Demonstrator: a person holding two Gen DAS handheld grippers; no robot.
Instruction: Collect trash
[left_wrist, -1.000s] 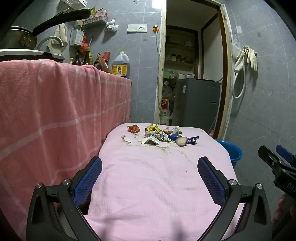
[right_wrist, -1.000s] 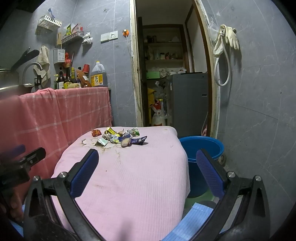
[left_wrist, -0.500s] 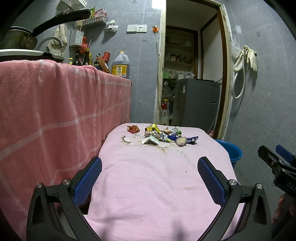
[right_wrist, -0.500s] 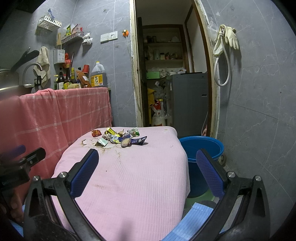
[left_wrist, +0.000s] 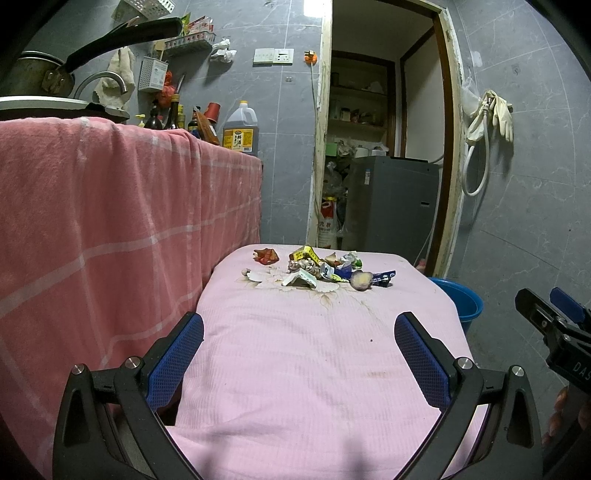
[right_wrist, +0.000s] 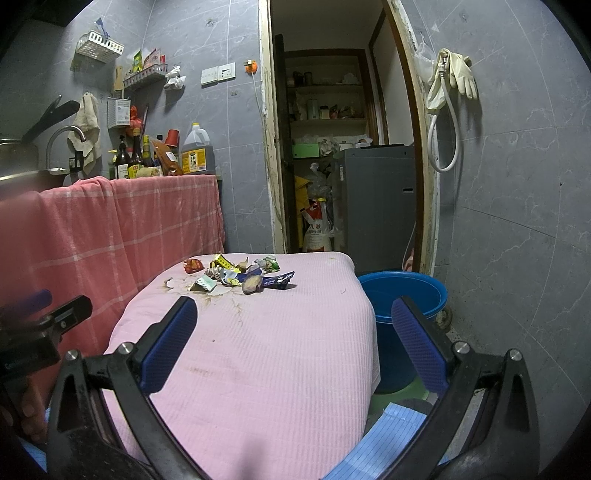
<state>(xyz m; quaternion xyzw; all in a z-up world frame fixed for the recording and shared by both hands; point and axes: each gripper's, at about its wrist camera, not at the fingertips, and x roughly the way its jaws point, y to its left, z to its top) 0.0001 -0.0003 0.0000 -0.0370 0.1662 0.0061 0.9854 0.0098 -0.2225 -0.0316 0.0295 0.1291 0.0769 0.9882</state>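
**Trash waiting, nothing picked up yet**

While both grippers, left gripper (left_wrist: 299, 354) and right gripper (right_wrist: 293, 341), are hovering wide open and empty at the table's (right_wrist: 280, 387) near end, the trash pile (left_wrist: 319, 271) is lying at the far end, well apart; next, a reach forward, probably toward the blue bucket (right_wrist: 404, 291) beside the table.

A: Item one, placement? We log the trash pile (left_wrist: 319, 271) on the table (left_wrist: 295, 369), far end, at our 12 o'clock.

B: Item two? The bucket (right_wrist: 402, 295) stands on the floor beside the table, at 2 o'clock from our right view.

A: Item three? The draped counter (left_wrist: 110, 221) runs along 9 to 10 o'clock; the doorway (right_wrist: 332, 147) lies behind the table.
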